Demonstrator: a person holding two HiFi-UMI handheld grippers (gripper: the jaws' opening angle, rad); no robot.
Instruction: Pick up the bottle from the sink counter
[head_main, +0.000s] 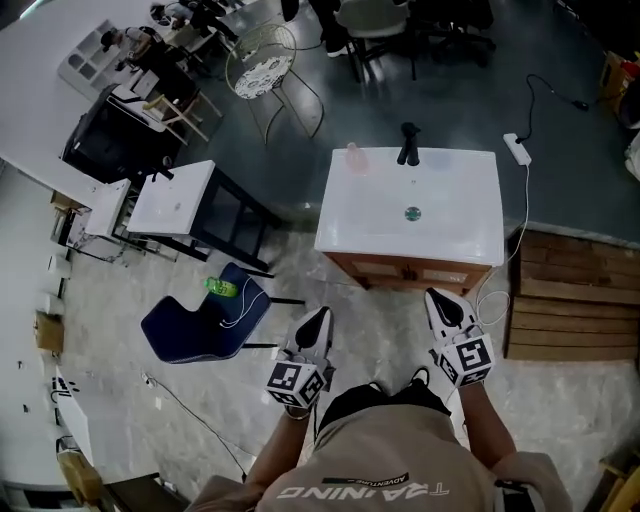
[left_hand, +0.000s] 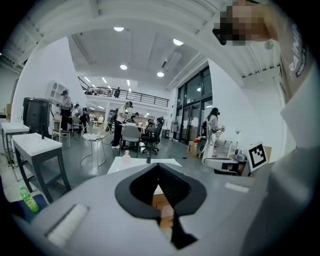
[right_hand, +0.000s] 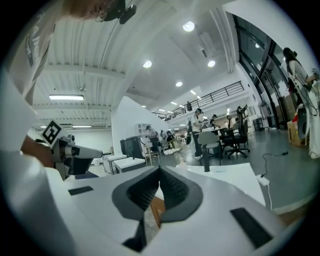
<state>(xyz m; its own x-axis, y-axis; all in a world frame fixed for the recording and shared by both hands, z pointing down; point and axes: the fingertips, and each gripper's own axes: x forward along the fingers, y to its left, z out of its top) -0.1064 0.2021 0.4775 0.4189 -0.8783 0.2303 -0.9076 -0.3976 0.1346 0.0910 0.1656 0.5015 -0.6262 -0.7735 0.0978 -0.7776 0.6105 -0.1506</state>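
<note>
A small pale pink bottle stands at the far left corner of the white sink counter, left of the black faucet. The counter sits on a wooden cabinet in front of me. My left gripper and right gripper are held low at my waist, well short of the counter, both pointing towards it. Both are shut with nothing between the jaws. In the left gripper view the bottle and the faucet show just above the closed left gripper. The right gripper points at the faucet.
A blue chair with a green bottle on it stands at my left, beside a white side table. A power strip and its cable lie right of the counter, with a wooden platform beyond. People and office chairs fill the background.
</note>
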